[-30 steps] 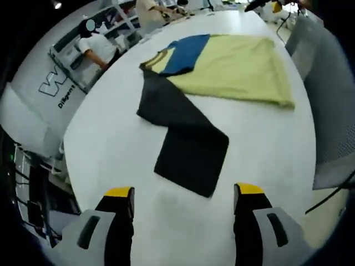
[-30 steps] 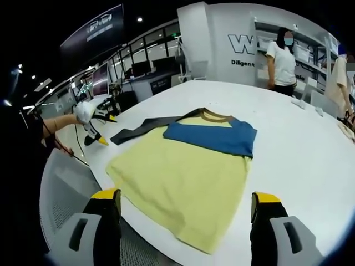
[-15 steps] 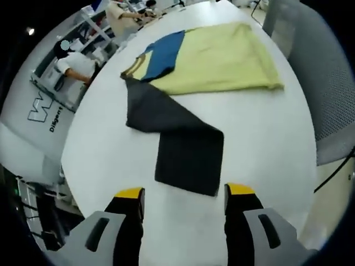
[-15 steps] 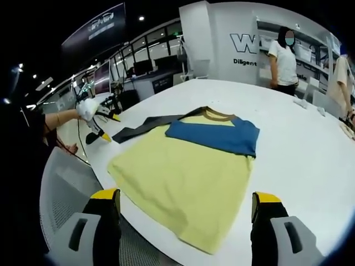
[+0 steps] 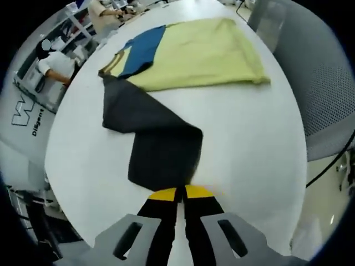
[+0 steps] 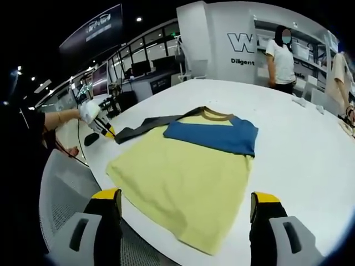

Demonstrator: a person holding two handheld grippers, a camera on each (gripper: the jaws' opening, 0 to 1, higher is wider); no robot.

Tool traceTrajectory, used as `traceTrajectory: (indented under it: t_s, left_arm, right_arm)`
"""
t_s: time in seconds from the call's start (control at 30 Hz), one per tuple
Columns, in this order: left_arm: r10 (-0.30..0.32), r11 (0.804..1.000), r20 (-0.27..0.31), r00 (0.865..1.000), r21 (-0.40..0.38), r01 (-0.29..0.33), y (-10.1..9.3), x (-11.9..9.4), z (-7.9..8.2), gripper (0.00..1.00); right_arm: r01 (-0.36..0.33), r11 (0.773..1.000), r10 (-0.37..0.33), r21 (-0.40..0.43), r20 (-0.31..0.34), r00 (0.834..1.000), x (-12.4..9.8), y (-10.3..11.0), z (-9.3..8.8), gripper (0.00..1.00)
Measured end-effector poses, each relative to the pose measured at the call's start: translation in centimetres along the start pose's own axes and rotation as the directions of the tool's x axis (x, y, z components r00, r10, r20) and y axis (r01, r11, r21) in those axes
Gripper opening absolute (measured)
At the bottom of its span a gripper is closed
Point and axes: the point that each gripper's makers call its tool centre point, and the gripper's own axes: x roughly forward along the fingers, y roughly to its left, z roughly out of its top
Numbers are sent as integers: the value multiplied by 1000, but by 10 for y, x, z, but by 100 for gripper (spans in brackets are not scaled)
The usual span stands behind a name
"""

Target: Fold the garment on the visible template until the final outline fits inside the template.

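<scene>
Two jaws of my left hand-held gripper (image 5: 181,193) are pinching the dark template's (image 5: 161,147) six-o'clock edge, presumably to reposition it; my right hand-held gripper (image 6: 186,202) is hovering wide above the garment (image 6: 183,172) on the tabletop (image 6: 299,144).

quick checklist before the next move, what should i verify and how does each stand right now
1. Left tongs shut at the near edge of the dark sleeve: ok.
2. Fabric really caught between the jaws: cannot tell.
3. Right tongs open and holding nothing: ok.
4. Yellow and blue garment lying flat on the white table: ok.
5. Template outline under the garment: cannot tell.
6. Whole garment on the table: ok.
</scene>
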Motion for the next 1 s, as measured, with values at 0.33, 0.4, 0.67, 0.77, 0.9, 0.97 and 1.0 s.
traceTrajectory:
  t_s: [0.33,0.4,0.67,0.77,0.9,0.97,1.0]
  left_arm:
    - [7,991,13,1000,-131,-5,3,0,-2,0]
    - [13,989,18,1000,-146,-10,3,0,-1,0]
    - [12,949,79,997,-314,13,-3,-8,9,0]
    - [11,925,135,991,-379,41,-4,-16,18,0]
    - [55,886,191,980,-462,40,2,-28,29,0]
    - [66,874,211,975,-484,45,6,-33,31,0]
    - [93,843,224,970,-536,43,11,-36,32,0]
  right_arm:
    - [8,1000,-8,2,2,1000,-1,-2,-1,94]
    - [10,1000,-10,7,4,1000,-1,-3,-1,94]
    - [4,1000,-4,9,12,1000,-1,-2,1,94]
    - [-4,1000,4,12,13,1000,-1,0,1,94]
    - [-14,1000,14,12,9,1000,-1,2,0,96]
    - [-19,1000,19,16,10,1000,0,3,0,97]
    - [-20,1000,20,19,8,1000,0,3,0,97]
